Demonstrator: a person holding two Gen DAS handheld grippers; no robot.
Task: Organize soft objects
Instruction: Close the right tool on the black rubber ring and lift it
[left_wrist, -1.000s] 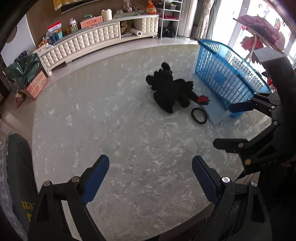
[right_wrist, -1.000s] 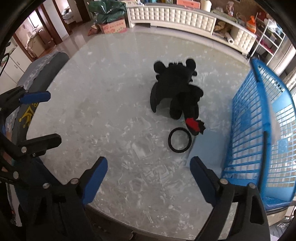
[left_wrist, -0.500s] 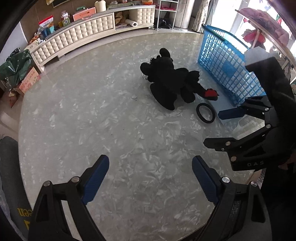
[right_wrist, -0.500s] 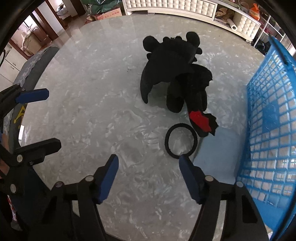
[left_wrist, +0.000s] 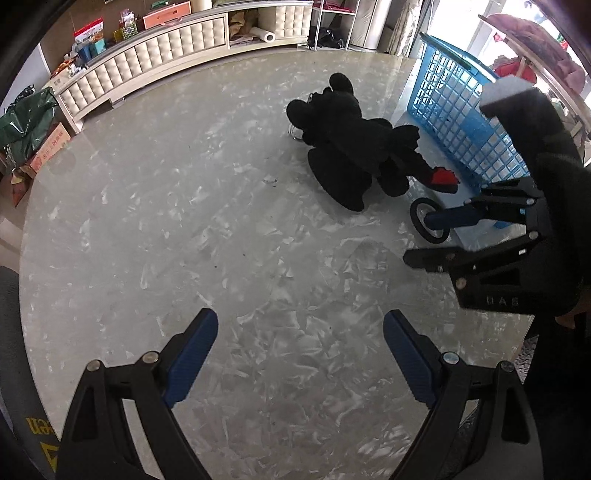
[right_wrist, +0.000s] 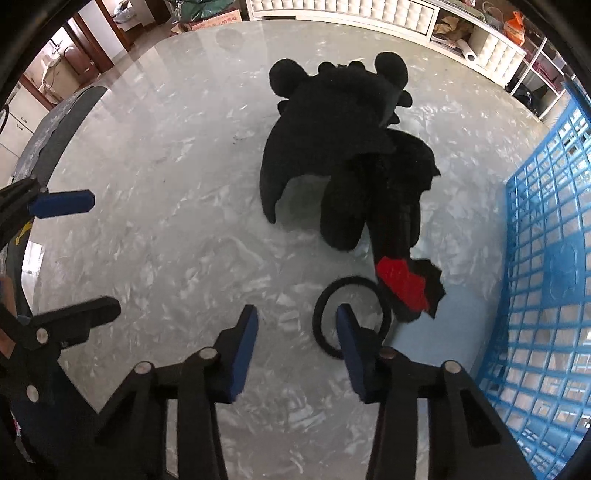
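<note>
Right gripper (right_wrist: 295, 325) half-spread, straddling hair tie's (right_wrist: 325, 332) near-left rim (left gripper (left_wrist: 301, 343) wide, farther) by table's basket-side edge.

A round marble table (left_wrist: 229, 236) fronts a tufted cream cabinet (left_wrist: 147, 70).

"DAS" on right gripper (left_wrist: 417, 238)
</note>
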